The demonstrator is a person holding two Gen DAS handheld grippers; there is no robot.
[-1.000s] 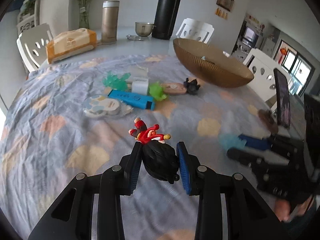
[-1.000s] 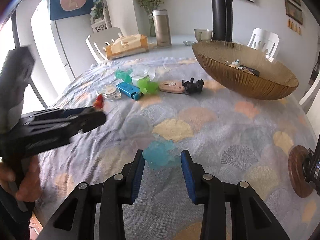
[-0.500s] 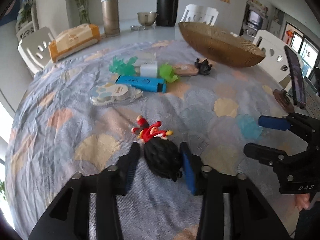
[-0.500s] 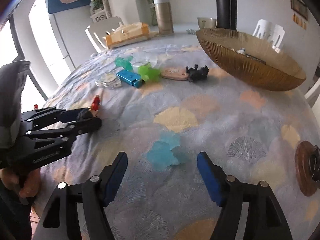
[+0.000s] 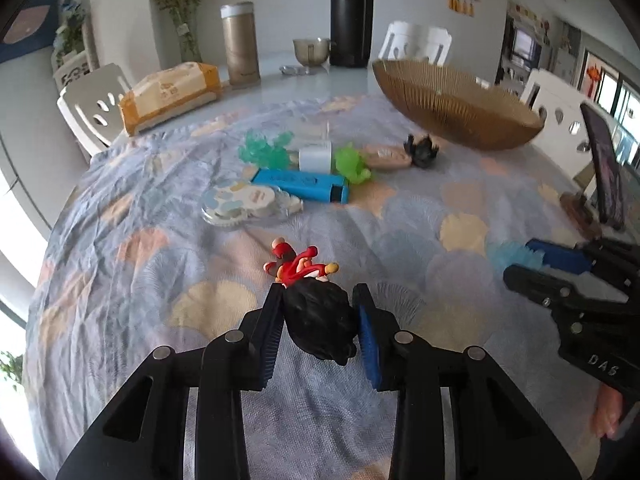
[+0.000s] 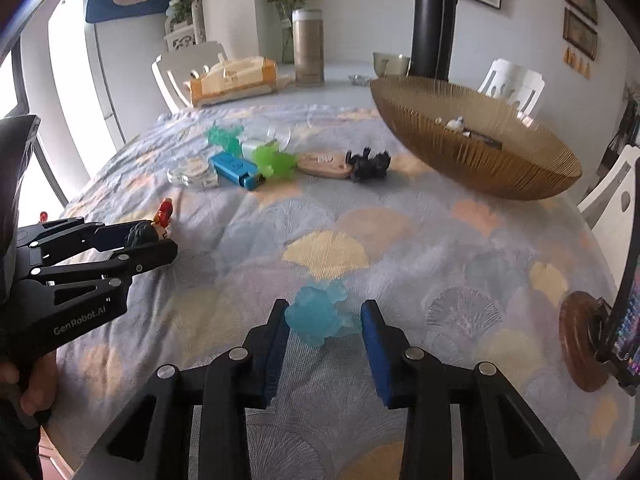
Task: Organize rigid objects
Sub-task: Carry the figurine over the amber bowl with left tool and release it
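Note:
My left gripper (image 5: 320, 320) is shut on a toy figure with black hair and red clothes (image 5: 316, 312), holding it by the head just above the cloth; it also shows in the right wrist view (image 6: 148, 232). My right gripper (image 6: 323, 322) has its jaws close around a translucent light-blue toy (image 6: 320, 312) that lies on the cloth; the left pad touches it, a small gap shows at the right pad. The brown ribbed bowl (image 6: 480, 160) stands at the far right with small items inside.
Mid-table lie a blue box (image 5: 304, 184), green toys (image 5: 352, 164), a white cube (image 5: 316, 156), a round case (image 5: 240, 204), a tan tag (image 6: 324, 164) and a black toy (image 6: 368, 164). A phone on a stand (image 6: 624, 320) is at right. Flasks and a tissue pack stand behind.
My right gripper was shut around the light-blue toy, opened wide, and has now narrowed around it again. My left gripper stays shut on the figure and has shifted slightly.

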